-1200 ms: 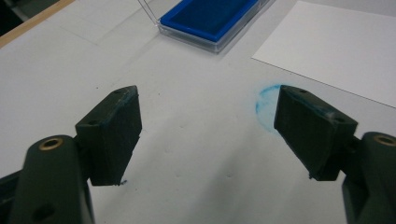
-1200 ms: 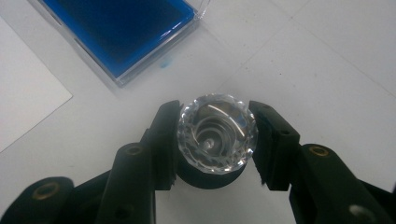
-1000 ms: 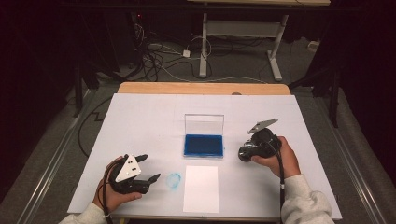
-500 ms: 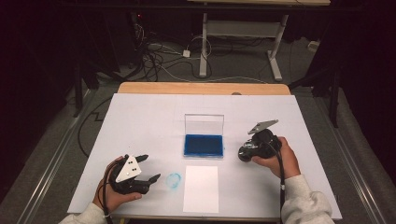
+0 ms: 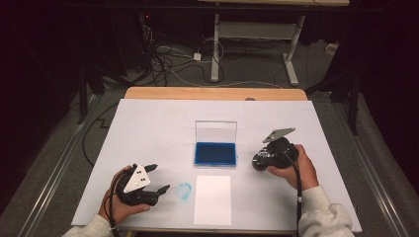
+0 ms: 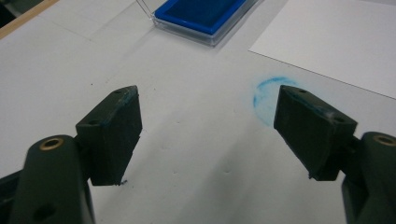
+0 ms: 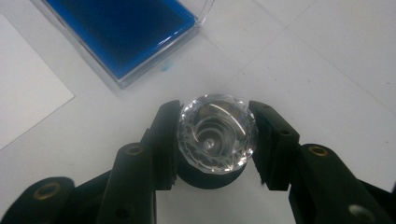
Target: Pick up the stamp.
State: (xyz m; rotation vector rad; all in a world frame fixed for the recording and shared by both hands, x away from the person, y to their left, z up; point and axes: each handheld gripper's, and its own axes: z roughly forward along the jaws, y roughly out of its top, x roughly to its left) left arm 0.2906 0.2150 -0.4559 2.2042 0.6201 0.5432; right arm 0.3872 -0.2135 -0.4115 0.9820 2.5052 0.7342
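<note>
- Sitting between the two black jaws of the right hand-held gripper (image 7: 215, 140) is a clear faceted glass knob with a dark round base (image 7: 217, 134), probably a stamp; both jaws are pressed against its sides, so it is held firmly.
- Whether the dark base touches the table or is carried just above it cannot be told.
- In the high view the stamp (image 5: 260, 161) is seen just to the right of the open blue ink pad in its clear plastic case (image 5: 215, 153), whose lid stands upright at the far edge.
- From the gripped stamp, the ink pad (image 7: 122, 33) lies ahead and to the left, near but not touching; this offset is judged to be what any inking move would have to close.
- A blank white sheet of paper (image 5: 212, 199) lies on the near side of the pad, its long axis running towards the person.
- A faint blue ring-shaped smudge (image 5: 184, 190) is marked on the white table (image 5: 158, 123) just left of the sheet.
- The left hand-held gripper (image 5: 154, 179) rests well apart from the stamp, pointing towards the smudge (image 6: 268, 98), its jaws spread wide with nothing held.
- The right hand is clearly the nearer one to the pad.
</note>
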